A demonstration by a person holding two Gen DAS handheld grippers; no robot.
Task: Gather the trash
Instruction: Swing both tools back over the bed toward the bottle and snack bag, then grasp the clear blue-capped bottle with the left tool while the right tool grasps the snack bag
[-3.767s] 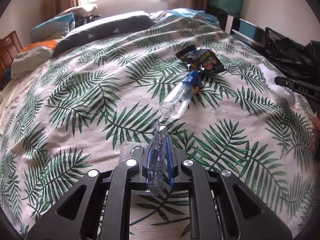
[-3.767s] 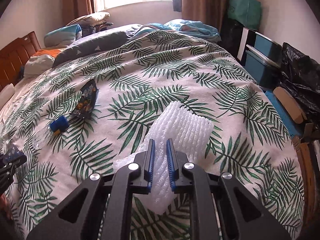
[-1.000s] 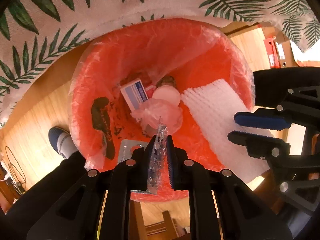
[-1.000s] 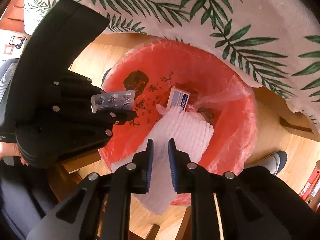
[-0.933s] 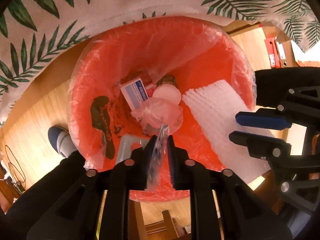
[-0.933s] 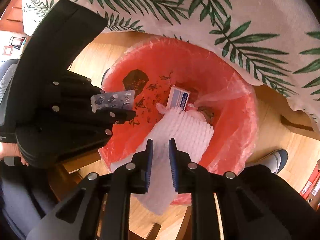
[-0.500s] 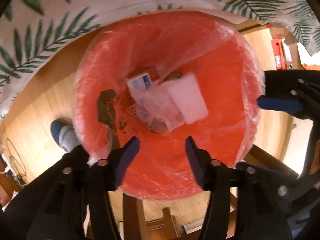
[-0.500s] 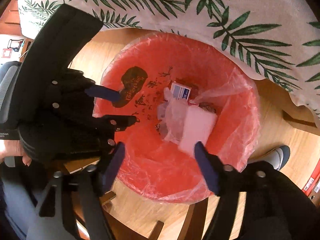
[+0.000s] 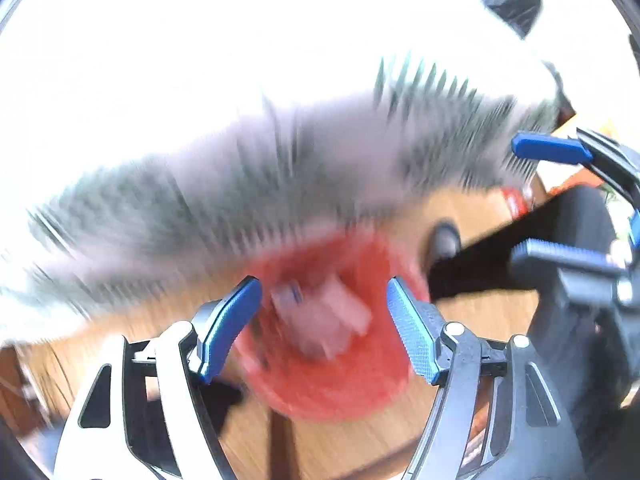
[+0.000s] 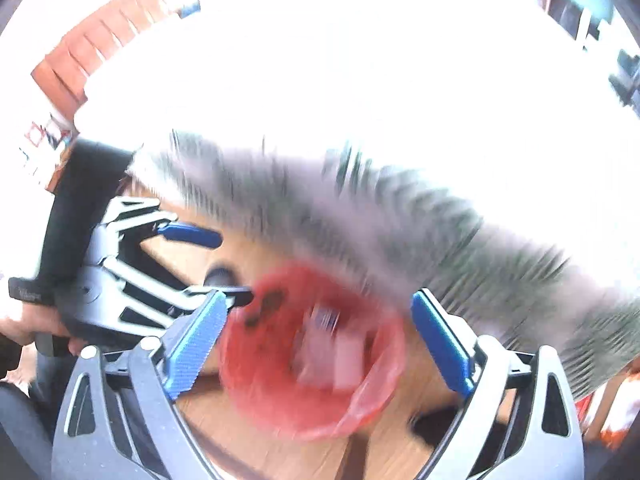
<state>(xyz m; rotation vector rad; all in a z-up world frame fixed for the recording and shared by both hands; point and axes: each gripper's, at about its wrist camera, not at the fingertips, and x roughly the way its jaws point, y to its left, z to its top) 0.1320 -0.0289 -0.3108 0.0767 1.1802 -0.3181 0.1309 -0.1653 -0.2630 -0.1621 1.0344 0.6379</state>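
Left wrist view: both tongs, left [image 9: 322,328] and right [image 10: 316,346], are seen spread wide and emptied, the foam and blister pack held a second ago now lying blurred in the red bin [image 9: 348,384], so further trash is presumably fetched from the bed [image 9: 240,184].

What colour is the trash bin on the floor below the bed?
Red: the trash bin looks red, best seen in the right wrist view despite the motion blur.

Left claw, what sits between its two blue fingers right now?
In the left wrist view, the open left claw frames the blurred red bin with pale trash inside; nothing is gripped.
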